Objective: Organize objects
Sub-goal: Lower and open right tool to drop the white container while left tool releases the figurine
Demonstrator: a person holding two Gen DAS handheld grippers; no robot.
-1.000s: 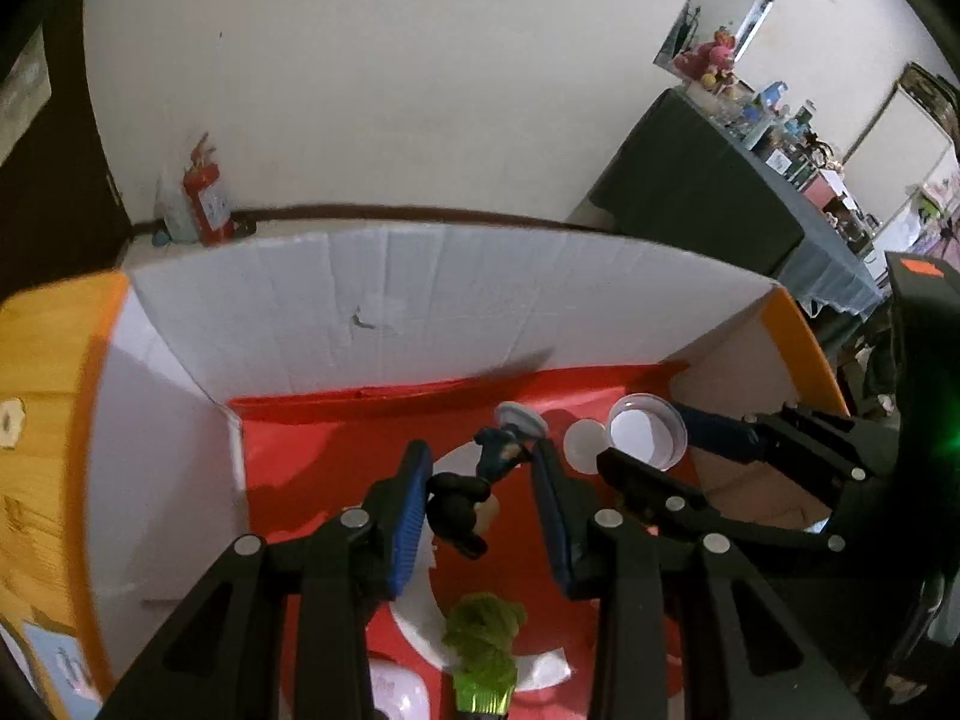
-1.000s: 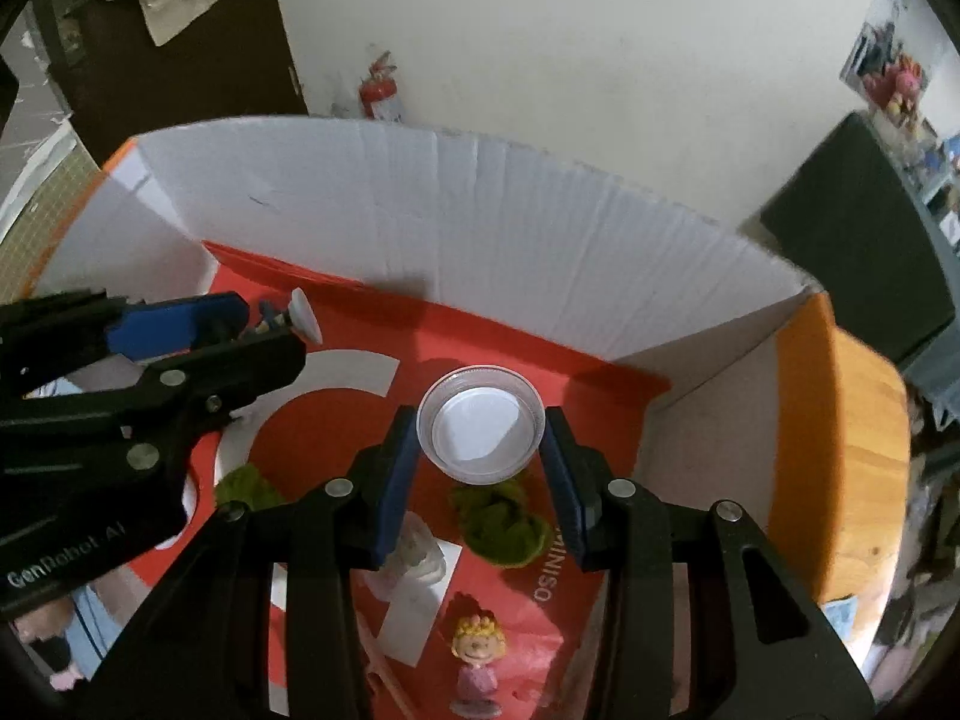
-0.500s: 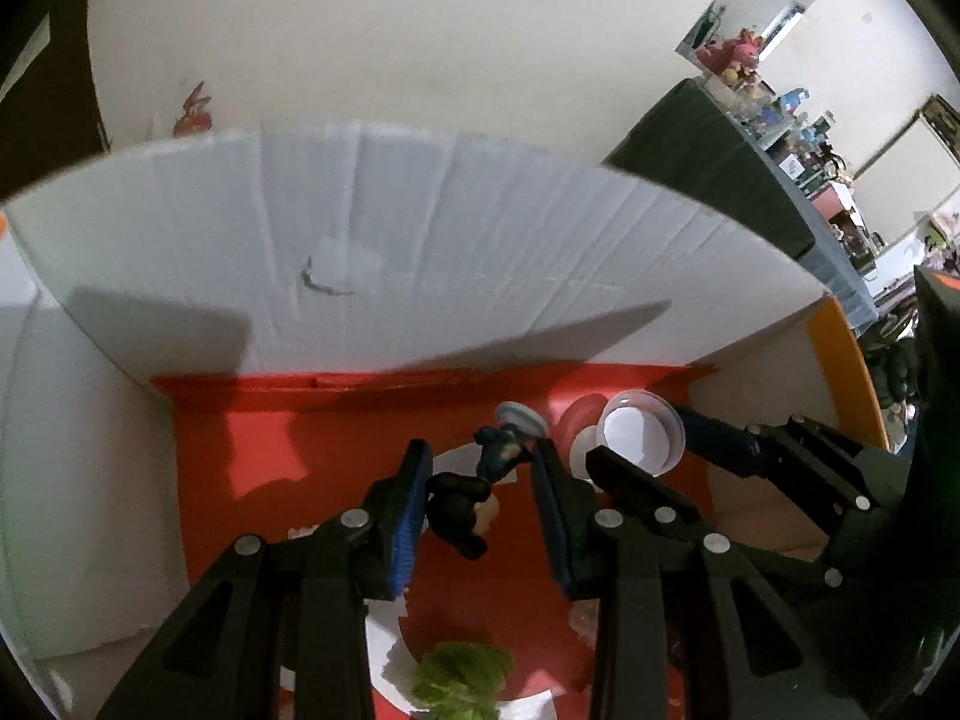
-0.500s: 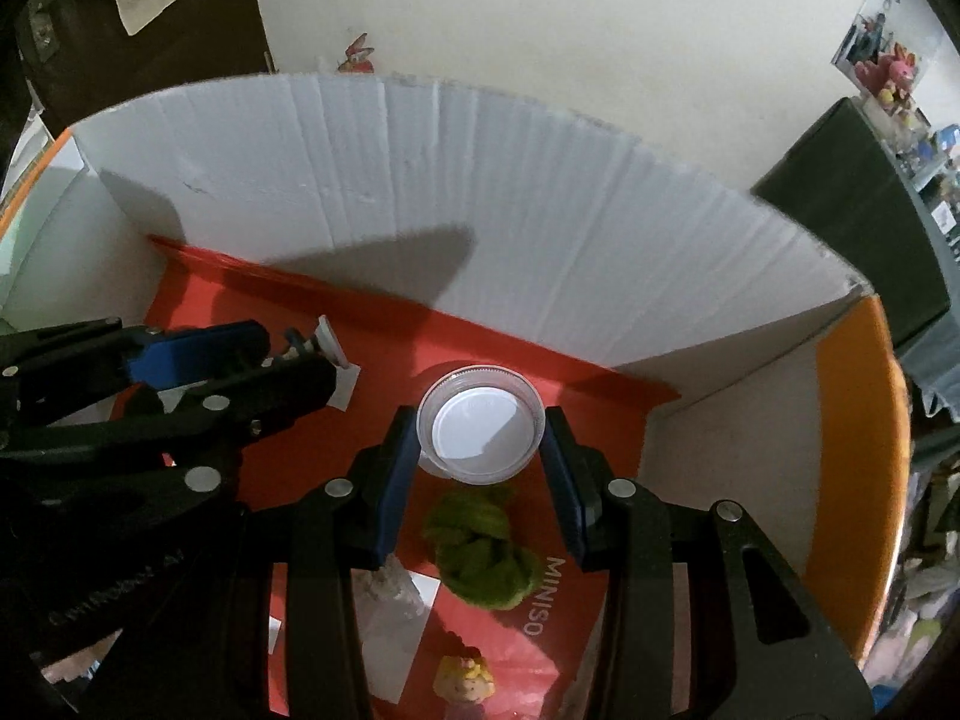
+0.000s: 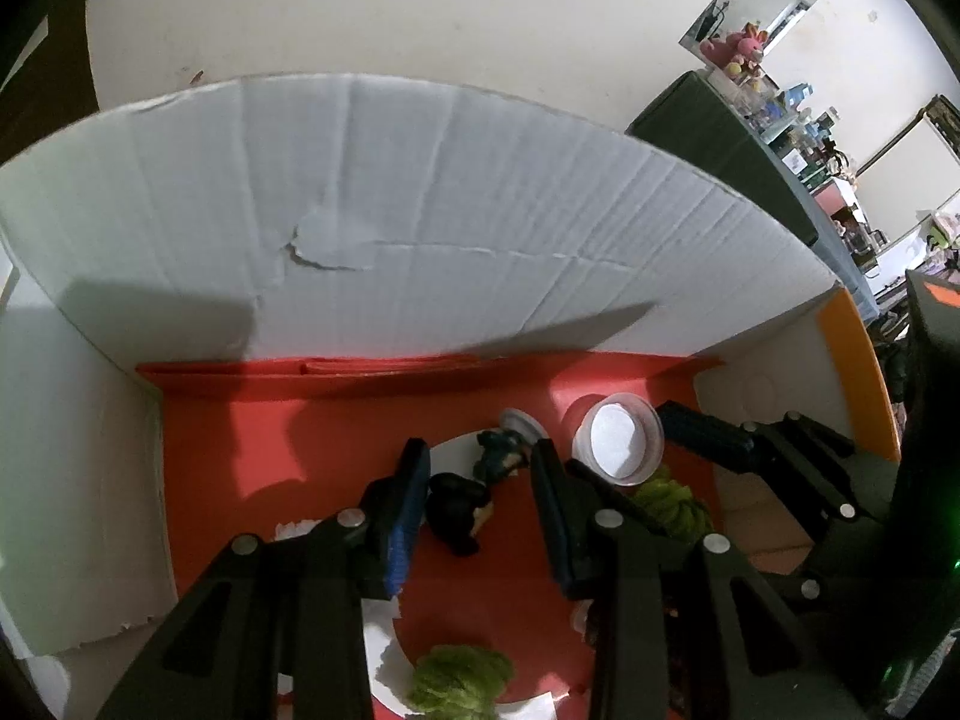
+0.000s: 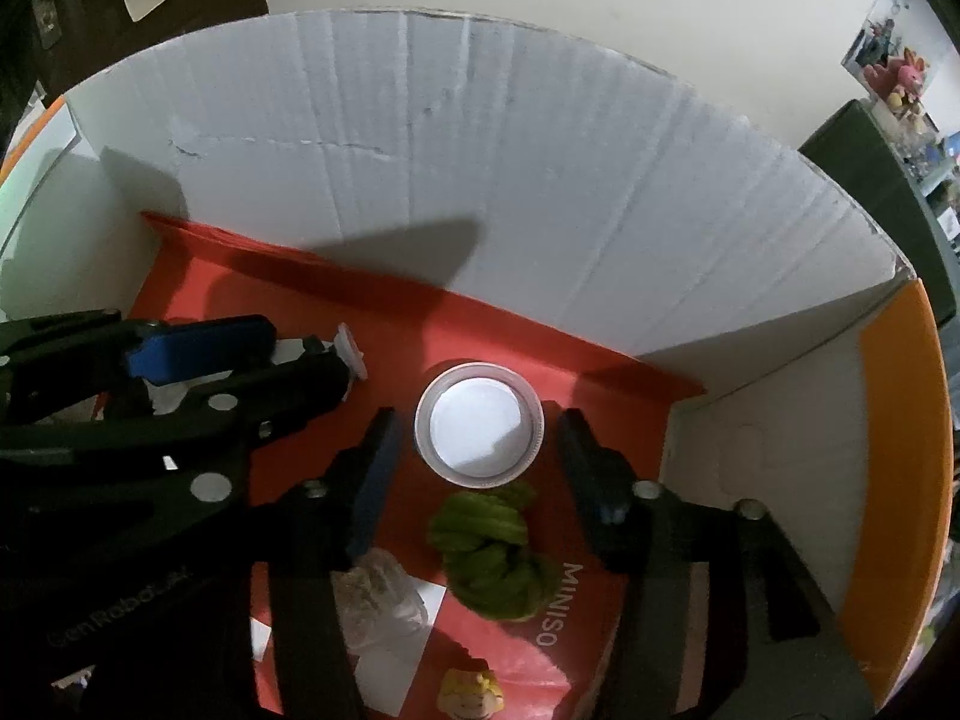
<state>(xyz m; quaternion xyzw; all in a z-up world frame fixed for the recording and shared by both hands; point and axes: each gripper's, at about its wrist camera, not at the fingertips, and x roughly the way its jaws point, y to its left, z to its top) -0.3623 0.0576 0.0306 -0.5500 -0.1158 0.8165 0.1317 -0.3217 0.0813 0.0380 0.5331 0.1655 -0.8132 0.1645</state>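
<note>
Both grippers are inside a white cardboard box (image 5: pixel 420 210) with a red floor (image 6: pixel 396 312). My left gripper (image 5: pixel 480 468) has its jaws apart around a small dark figurine (image 5: pixel 474 492) on a round clear base; the figurine lies tilted between the fingers. My right gripper (image 6: pixel 480 456) is open; a round clear container with a white inside (image 6: pixel 479 425) sits on the red floor between its fingertips, touching neither. It also shows in the left wrist view (image 5: pixel 618 441).
A green crinkled clump (image 6: pixel 489 558) lies just behind the container; another (image 5: pixel 459 681) lies at the bottom of the left view. A clear plastic piece (image 6: pixel 378 594) and a blond figurine (image 6: pixel 471 693) lie nearer. The box walls (image 6: pixel 750 450) close in on three sides.
Both grippers moved forward and down into the box. My right gripper opened and let go of the round container, which now rests on the red floor. My left gripper's jaws spread apart.
</note>
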